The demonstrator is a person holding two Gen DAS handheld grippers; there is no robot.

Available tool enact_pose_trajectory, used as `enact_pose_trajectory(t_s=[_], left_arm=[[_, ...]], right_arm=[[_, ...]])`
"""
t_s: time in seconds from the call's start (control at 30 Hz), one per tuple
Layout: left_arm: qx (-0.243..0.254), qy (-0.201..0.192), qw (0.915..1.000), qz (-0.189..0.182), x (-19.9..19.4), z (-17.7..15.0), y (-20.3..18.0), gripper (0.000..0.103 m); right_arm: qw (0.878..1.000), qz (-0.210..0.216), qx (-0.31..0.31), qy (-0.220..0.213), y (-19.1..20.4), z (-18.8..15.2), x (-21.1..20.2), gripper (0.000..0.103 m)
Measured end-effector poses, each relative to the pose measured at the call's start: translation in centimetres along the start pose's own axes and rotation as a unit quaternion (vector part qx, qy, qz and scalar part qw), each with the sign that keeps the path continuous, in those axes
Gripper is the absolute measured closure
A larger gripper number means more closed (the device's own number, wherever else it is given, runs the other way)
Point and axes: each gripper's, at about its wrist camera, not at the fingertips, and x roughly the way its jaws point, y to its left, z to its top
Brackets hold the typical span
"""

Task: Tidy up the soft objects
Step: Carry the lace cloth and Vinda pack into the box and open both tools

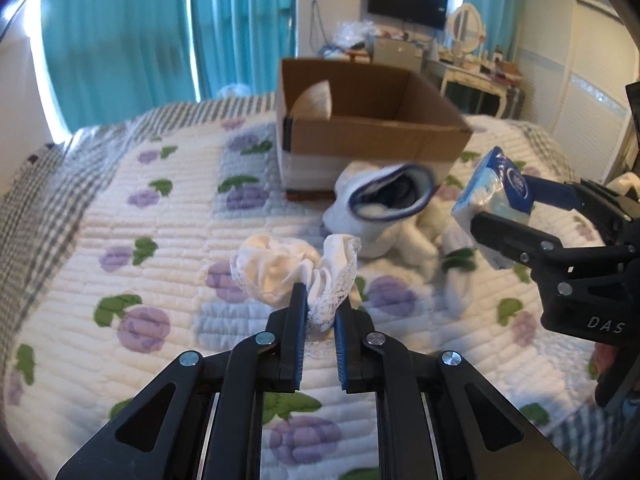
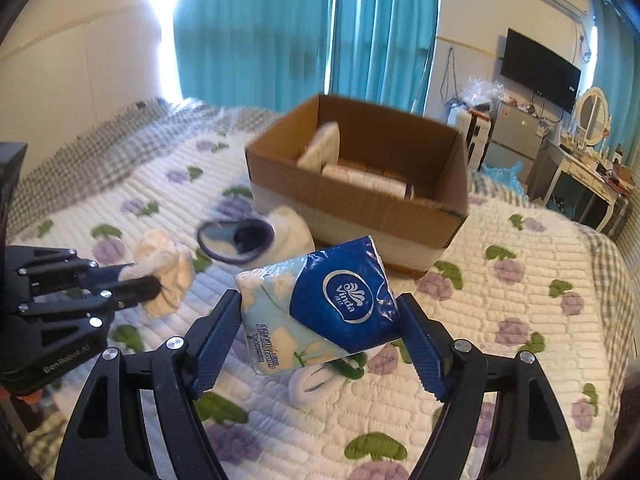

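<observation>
Above quilt (image 2: 520, 300), left tool (image 1: 320, 308) pinching lace cloth (image 1: 296, 272), right tool (image 2: 320, 340) clamping tissue pack (image 2: 324, 304)

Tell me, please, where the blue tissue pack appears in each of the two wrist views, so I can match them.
Left wrist view: the tissue pack sits at the right edge, clamped in the right claw.
Right wrist view: the pack fills the lower centre, gripped between that claw's own fingers.
Shared landmark: the cardboard box on the quilted bed, behind the pack in both views.
</observation>
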Motion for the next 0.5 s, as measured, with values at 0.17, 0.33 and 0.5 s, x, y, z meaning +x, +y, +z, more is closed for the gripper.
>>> enact_pose_trajectory(t_s=[0.17,0.33,0.5], left_arm=[[0.006,-0.031,0.9995,-0.008,-3.2,1.5,-0.6,0.091],[0.005,-0.045,0.9988,-0.016,-5.2,4.3,-0.5,0.091],[0.019,-0.072,0.9971,-0.019,-6.9,8.1,-0.7,0.091]], right_arm=[[1.0,-0.012,0.002,-0.026,-0.2,1.5,-3.6,0.025],[0.999,-0.013,0.006,-0.047,-1.1,4.5,-6.7,0.025],[0.997,-0.02,-0.002,-0.076,-2.3,8.8,-9.3,0.025]])
